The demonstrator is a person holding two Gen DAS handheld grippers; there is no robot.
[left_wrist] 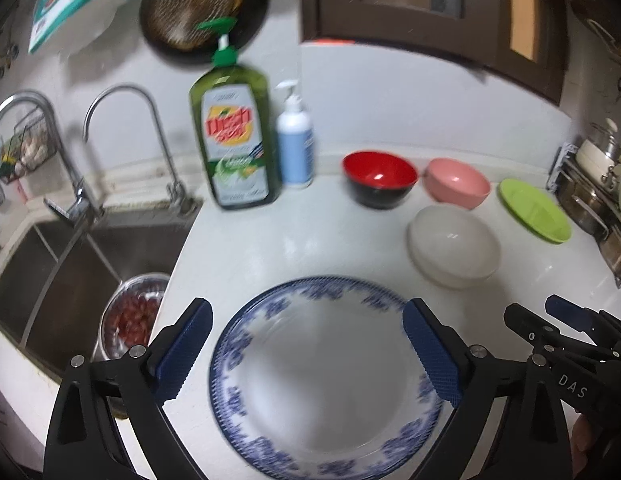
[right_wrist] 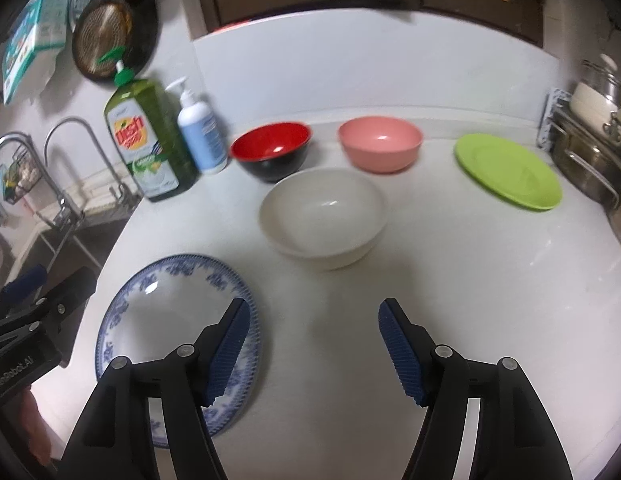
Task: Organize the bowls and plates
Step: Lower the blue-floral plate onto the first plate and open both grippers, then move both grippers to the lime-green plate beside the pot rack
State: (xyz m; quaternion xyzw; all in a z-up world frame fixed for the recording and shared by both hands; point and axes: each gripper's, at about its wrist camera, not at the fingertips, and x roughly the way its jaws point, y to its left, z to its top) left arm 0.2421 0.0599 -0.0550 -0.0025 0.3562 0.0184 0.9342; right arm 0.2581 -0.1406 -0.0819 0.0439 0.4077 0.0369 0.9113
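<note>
Here, the blue-patterned plate [left_wrist: 322,380] lies flat near the worktop's [right_wrist: 450,280] front left edge, between the left gripper's [left_wrist: 306,356] wide-apart fingers. Just right of it, the right gripper [right_wrist: 314,348] hovers, fingers apart, over bare worktop.

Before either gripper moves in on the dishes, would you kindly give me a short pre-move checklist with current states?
1. Left gripper open, empty: ok.
2. Right gripper open, empty: ok.
3. Blue-patterned plate lies flat between the left fingers: ok.
4. White bowl upright, empty, apart from the red bowl and pink bowl: ok.
5. Green plate bare on top: ok.
6. Left fingers touching the patterned plate: cannot tell.
</note>
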